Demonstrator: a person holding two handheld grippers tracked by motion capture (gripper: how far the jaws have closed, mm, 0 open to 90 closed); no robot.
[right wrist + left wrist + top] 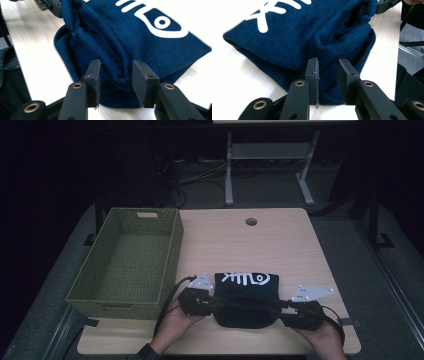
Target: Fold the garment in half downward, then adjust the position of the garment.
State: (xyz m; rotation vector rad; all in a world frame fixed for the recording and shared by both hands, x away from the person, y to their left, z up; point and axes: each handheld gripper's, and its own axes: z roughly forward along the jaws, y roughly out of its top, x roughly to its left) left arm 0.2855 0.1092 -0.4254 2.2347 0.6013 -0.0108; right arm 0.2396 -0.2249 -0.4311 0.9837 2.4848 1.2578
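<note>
the fingers of the left gripper (pixel 328 65) and right gripper (pixel 116 67) are parted around folds of the navy garment (pixel 246 296), unpressed; the folded stack should be left undisturbed on withdrawal.

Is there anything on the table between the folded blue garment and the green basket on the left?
Nothing visible: bare table lies between the blue garment and the basket. The left gripper sits at the garment's basket-side edge.

Items counted on the worktop (pixel 290 245): one folded dark blue garment (pixel 246 300) with a white fish-skeleton print; one green woven basket (pixel 131 260). Handling tools: two, being one left claw (pixel 216 304) and one right claw (pixel 278 312), each carried in one hand. Worktops: one.
</note>
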